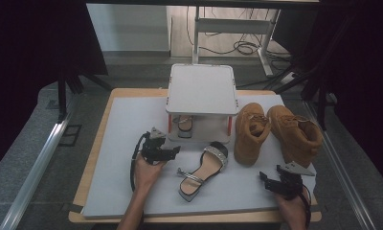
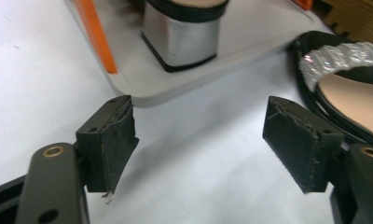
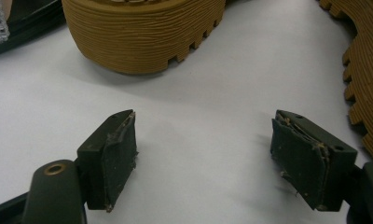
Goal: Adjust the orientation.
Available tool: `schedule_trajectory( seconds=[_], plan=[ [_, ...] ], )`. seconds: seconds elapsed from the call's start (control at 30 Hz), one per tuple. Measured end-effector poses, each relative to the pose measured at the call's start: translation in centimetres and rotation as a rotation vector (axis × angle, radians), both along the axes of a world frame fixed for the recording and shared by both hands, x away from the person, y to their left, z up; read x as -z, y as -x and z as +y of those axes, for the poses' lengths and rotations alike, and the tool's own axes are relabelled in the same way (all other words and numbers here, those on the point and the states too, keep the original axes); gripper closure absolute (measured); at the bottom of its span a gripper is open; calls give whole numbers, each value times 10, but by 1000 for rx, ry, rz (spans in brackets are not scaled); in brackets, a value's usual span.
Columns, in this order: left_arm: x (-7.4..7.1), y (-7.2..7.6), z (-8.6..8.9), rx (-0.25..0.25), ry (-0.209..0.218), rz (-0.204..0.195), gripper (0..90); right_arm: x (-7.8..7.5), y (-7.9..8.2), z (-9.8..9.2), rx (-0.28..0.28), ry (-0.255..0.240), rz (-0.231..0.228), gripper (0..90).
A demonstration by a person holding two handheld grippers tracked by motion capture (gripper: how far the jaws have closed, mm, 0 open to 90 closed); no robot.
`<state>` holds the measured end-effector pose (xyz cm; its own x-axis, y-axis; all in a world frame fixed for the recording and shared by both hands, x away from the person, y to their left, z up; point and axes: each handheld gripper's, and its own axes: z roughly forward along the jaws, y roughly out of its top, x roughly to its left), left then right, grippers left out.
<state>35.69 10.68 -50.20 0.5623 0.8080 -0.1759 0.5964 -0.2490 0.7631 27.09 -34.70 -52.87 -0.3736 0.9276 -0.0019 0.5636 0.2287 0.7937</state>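
High view: two open grippers, a sandal on the mat, its mate on the rack's lower shelf.

Landmark is the white rack (image 1: pixel 201 89) at the back of the grey mat (image 1: pixel 113 191). One sandal (image 1: pixel 185 125) stands on the rack's lower shelf, heel toward the person; in the left gripper view its silver block heel (image 2: pixel 181 39) sits on the shelf edge, beside an orange post (image 2: pixel 97 35). The second sandal (image 1: pixel 202 169) lies on the mat just in front of the rack, toe with glitter strap nearest it. The left gripper (image 1: pixel 173 150) lies in front of the rack's left corner, jaws wide, nothing between them. Right of the rack are two tan boots (image 1: pixel 275 132). The right gripper (image 1: pixel 264 179) rests in front of the boots, jaws also wide and empty.
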Motion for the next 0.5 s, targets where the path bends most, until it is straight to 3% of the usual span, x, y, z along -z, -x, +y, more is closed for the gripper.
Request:
schedule_trajectory(
  seconds=[0.13,0.2,0.27,0.4,0.5],
  plan=[
    [0,4,5,35,49,27,194,0,0,0,0,0,0,225],
    [-1,8,8,49,52,28,154,0,0,0,0,0,0,225],
    [-1,13,11,61,50,16,128,0,0,0,0,0,0,225],
    [1,19,19,99,101,2,114,0,0,0,0,0,0,225],
    [2,24,24,111,111,-6,112,0,0,0,0,0,0,225]
  ],
)
